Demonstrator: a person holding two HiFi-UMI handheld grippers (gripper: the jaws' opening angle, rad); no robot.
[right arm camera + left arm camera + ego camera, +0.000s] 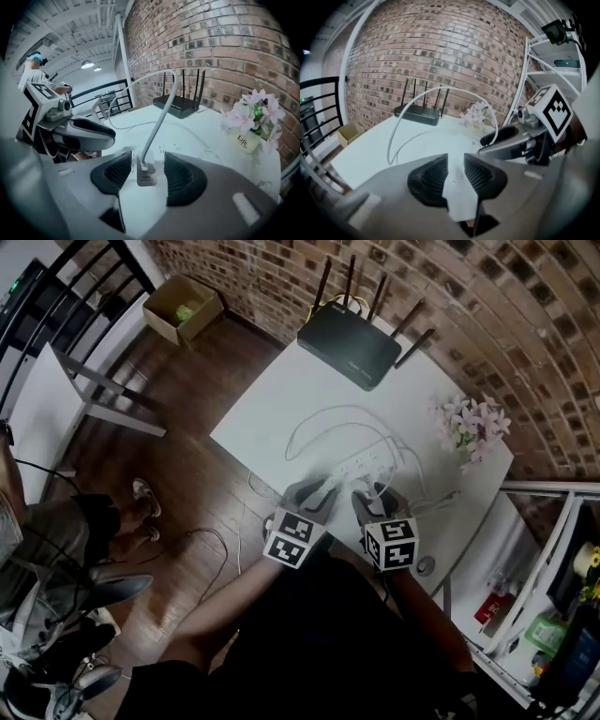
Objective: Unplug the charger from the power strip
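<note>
Right gripper (pixel 147 161) hangs with its jaws wide apart around the white charger (pixel 146 178), neither pad touching it. The left gripper (pixel 454 168), just beside it, stands narrower over what looks like one end of the power strip (pixel 458 197); its pads seem not to clamp yet, though white on white makes that hard to judge.

Nothing is unplugged so far: the charger sits upright in the strip on the table (pixel 211 140), its cable (pixel 159 117) arching up and away. The steadying grip, the grip on the charger and the pull are all left.

The prongs and socket are hidden beneath the charger. In the head view the marker cubes cover the plug. Farther off stand the router (pixel 180 107) and the flowers (pixel 253 115).
</note>
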